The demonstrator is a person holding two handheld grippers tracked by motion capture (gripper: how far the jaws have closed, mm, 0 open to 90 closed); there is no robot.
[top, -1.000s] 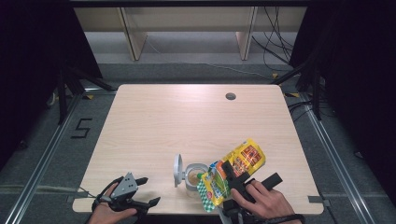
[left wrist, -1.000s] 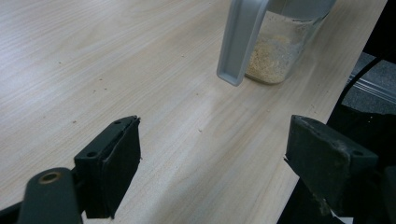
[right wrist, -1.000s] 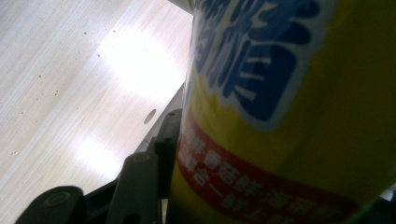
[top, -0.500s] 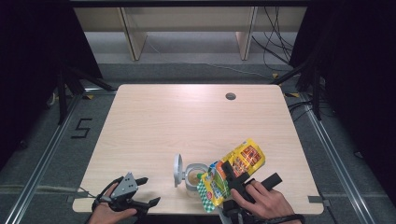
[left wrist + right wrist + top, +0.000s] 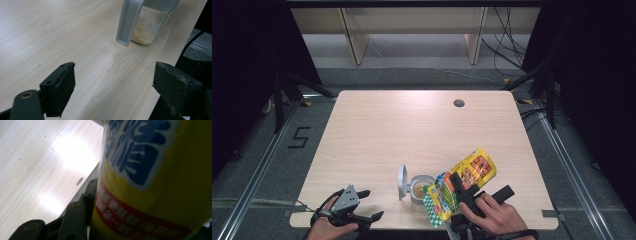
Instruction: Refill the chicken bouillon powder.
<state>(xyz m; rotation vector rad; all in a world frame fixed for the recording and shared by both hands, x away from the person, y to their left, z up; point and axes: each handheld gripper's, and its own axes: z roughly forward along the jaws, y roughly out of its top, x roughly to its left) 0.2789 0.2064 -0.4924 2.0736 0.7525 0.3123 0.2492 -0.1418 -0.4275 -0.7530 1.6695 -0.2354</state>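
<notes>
Your right claw (image 5: 460,186) gripped the yellow snack bag (image 5: 464,181) just right of the open jar (image 5: 419,190), while your left claw (image 5: 369,205) rested released, well left of it.

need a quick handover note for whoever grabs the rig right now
Right tool: shut on the yellow bag, tilted with its low end beside the jar.
Left tool: open, empty, at the near left table edge.
Jar: upright, lid flipped open, some pale powder inside.
Done: jar opened, bag picked up.
Left: likely pour from the bag into the jar, set the bag down, close the lid.
</notes>
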